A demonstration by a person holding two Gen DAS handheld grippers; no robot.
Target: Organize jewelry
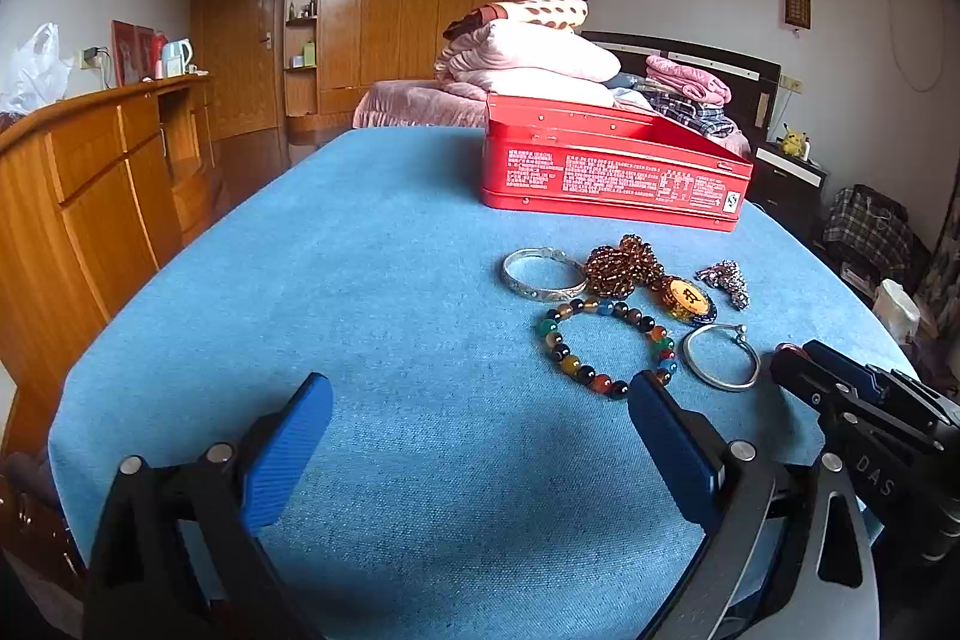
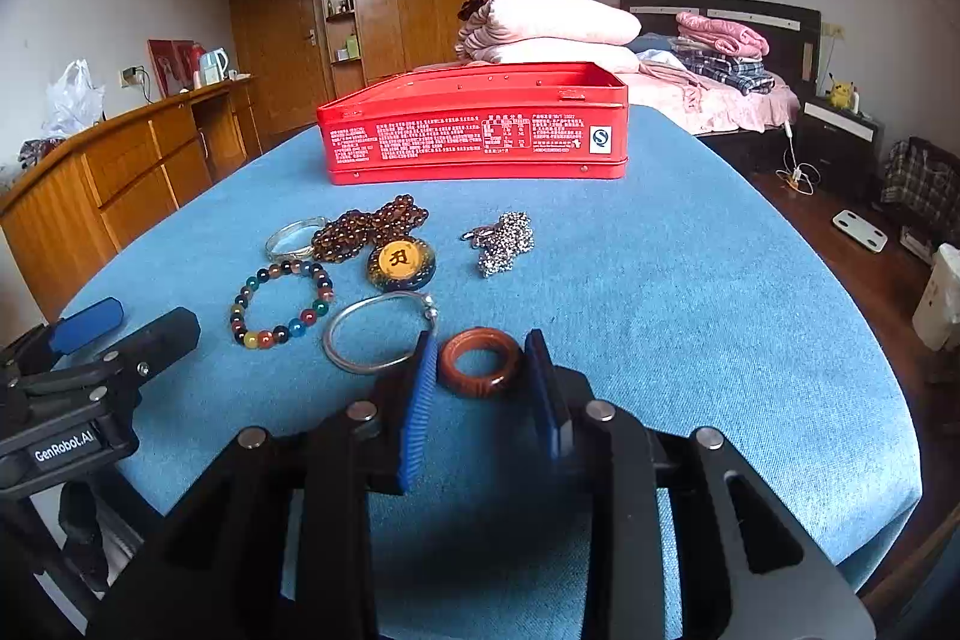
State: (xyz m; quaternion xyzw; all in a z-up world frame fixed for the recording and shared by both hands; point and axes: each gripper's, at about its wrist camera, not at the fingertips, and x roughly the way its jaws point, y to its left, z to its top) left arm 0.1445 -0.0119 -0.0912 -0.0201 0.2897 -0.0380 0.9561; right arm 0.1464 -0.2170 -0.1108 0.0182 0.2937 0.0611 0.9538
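A bedroom with wooden wardrobes and a piled bed lies behind the blue-clothed worktop [image 2: 690, 310], where an open red tin [image 2: 474, 130] stands at the far side. Jewelry is scattered in front of it: a beaded bracelet [image 2: 282, 301], a silver bangle [image 2: 375, 334] and an amber pendant [image 2: 401, 263].

The right hand-held gripper [image 2: 480, 358] has its blue pads against either side of a brown ring [image 2: 479, 361] lying flat on the cloth nearest the viewer, its hole facing up; being round, it has no long axis. The grip looks snug but perhaps not yet firm. I would squeeze evenly across the widest part, lift straight up clear of the neighbouring bangle, then carry it over the tin's rim.

The left hand-held gripper [image 1: 480, 418] is spread wide and empty.
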